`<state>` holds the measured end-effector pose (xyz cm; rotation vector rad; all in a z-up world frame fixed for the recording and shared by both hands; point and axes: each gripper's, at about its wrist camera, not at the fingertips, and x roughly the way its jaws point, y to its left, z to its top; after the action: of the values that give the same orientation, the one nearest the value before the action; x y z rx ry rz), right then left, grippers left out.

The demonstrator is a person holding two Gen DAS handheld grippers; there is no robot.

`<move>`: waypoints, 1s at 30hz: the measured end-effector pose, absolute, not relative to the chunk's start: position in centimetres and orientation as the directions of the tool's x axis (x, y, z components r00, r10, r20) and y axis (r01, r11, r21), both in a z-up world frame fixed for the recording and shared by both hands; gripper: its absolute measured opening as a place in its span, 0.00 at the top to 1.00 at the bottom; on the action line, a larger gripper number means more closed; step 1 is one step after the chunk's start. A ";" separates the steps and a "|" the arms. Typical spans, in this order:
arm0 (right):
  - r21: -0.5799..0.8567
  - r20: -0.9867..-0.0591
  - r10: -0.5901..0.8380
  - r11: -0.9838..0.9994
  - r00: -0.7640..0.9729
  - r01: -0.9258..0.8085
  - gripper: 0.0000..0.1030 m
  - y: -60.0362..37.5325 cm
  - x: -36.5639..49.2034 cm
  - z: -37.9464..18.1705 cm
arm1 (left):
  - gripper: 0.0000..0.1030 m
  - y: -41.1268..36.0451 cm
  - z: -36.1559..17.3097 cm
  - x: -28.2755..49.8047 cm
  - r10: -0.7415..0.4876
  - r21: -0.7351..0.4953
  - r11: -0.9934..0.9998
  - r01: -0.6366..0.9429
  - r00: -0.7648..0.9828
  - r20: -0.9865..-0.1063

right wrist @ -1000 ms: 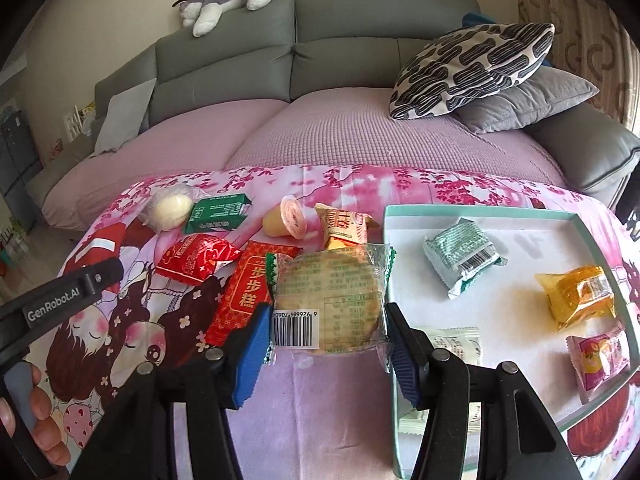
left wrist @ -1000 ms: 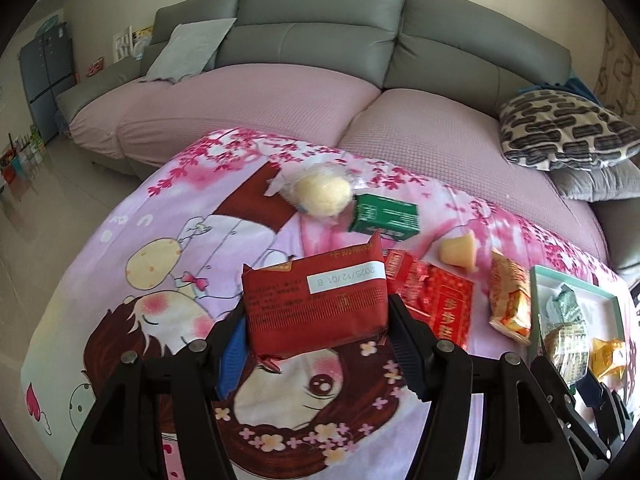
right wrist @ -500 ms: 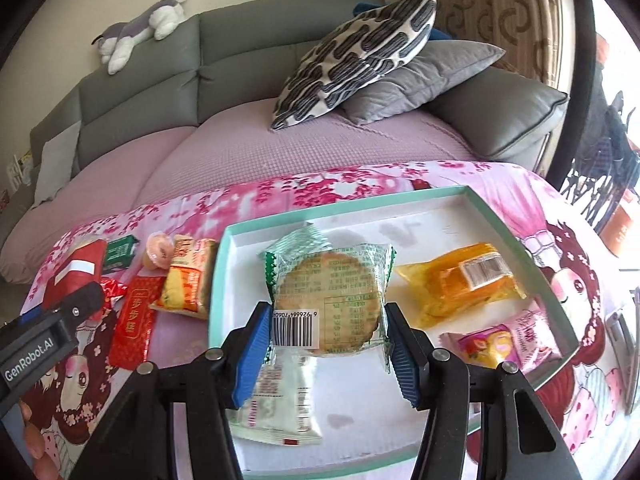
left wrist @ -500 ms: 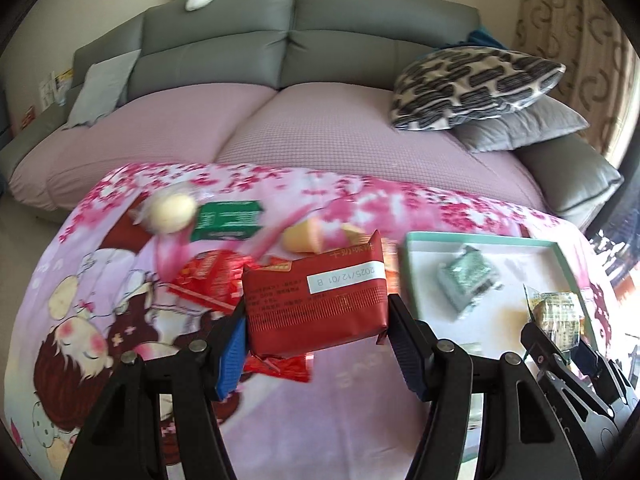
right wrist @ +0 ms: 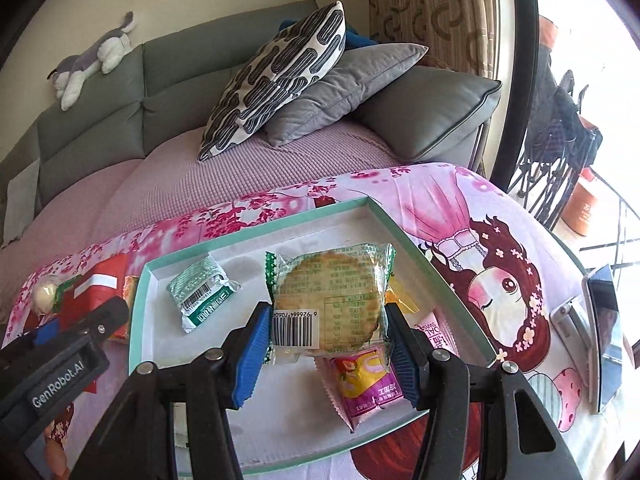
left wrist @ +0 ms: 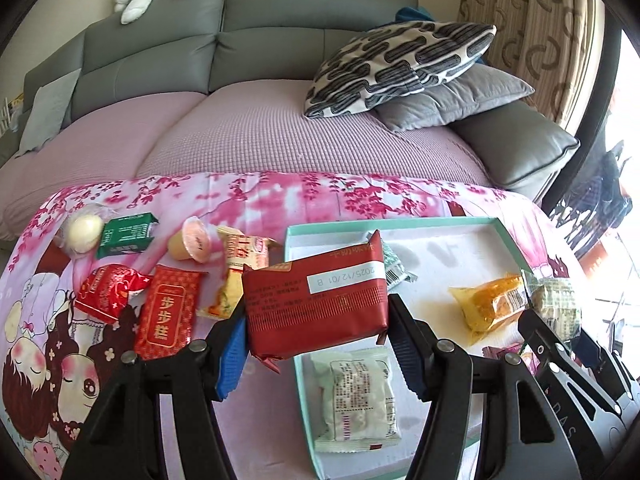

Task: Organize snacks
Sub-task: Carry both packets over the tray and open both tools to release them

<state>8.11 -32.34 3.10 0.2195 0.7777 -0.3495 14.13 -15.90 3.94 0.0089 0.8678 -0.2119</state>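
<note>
My left gripper [left wrist: 316,334] is shut on a dark red snack packet [left wrist: 316,304] and holds it above the left rim of the teal-rimmed white tray [left wrist: 472,222]. My right gripper [right wrist: 326,346] is shut on a clear, green-edged packet with a round biscuit [right wrist: 330,300], held above the tray [right wrist: 256,230] over its right half. In the tray lie a green-white packet [right wrist: 200,294], a pink-yellow packet [right wrist: 368,384], a pale packet [left wrist: 356,394] and an orange packet [left wrist: 490,304]. The right gripper with its biscuit packet also shows in the left wrist view [left wrist: 556,304].
Loose snacks lie on the pink cartoon cloth left of the tray: a round bun [left wrist: 84,232], green packet [left wrist: 126,234], jelly cup [left wrist: 190,240], red packets [left wrist: 108,292] [left wrist: 168,312], yellow packet [left wrist: 236,276]. A phone [right wrist: 604,336] lies at the right. A grey sofa [left wrist: 260,132] stands behind.
Both grippers have swung right with their packets. The red packet has moved from over the cloth to the tray's left rim; the biscuit packet has moved further right over the tray.
</note>
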 end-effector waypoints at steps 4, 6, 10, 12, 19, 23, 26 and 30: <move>0.069 -0.724 -0.212 0.925 0.657 0.374 0.43 -32.3 8.3 2.8 | 0.36 -16.9 3.0 14.2 -0.183 -0.068 0.976 0.207 0.611 -0.770; 0.073 -0.733 -0.196 0.929 0.651 0.362 0.43 -32.1 8.5 2.3 | 0.36 -17.5 2.3 14.4 -0.183 -0.062 0.974 0.217 0.597 -0.781; 0.067 -0.761 -0.180 0.934 0.623 0.351 0.43 -31.8 9.1 0.9 | 0.36 -17.9 0.9 14.9 -0.167 -0.047 0.975 0.219 0.572 -0.803; 0.073 -0.771 -0.171 0.933 0.614 0.352 0.43 -31.9 9.3 0.4 | 0.36 -17.7 0.3 15.2 -0.180 -0.064 0.973 0.221 0.557 -0.811; 0.066 -0.794 -0.162 0.936 0.586 0.347 0.42 -31.9 9.8 -0.5 | 0.36 -17.7 -0.6 15.7 -0.164 -0.050 0.975 0.218 0.543 -0.824; 0.072 -0.794 -0.158 0.935 0.587 0.349 0.41 -31.9 9.7 -0.4 | 0.36 -17.6 -0.4 15.7 -0.168 -0.058 0.975 0.216 0.537 -0.827; 0.078 -0.796 -0.155 0.932 0.585 0.353 0.41 -32.0 9.7 -0.4 | 0.36 -17.7 -0.2 15.7 -0.173 -0.060 0.973 0.222 0.535 -0.827; 0.080 -0.798 -0.162 0.926 0.581 0.369 0.34 -32.3 9.6 -0.1 | 0.36 -17.5 -0.1 15.8 -0.184 -0.079 0.973 0.217 0.518 -0.836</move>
<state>9.60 -32.34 -0.14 0.2493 0.9008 -0.3145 15.75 -17.53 -0.13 0.0368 0.9980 -0.2406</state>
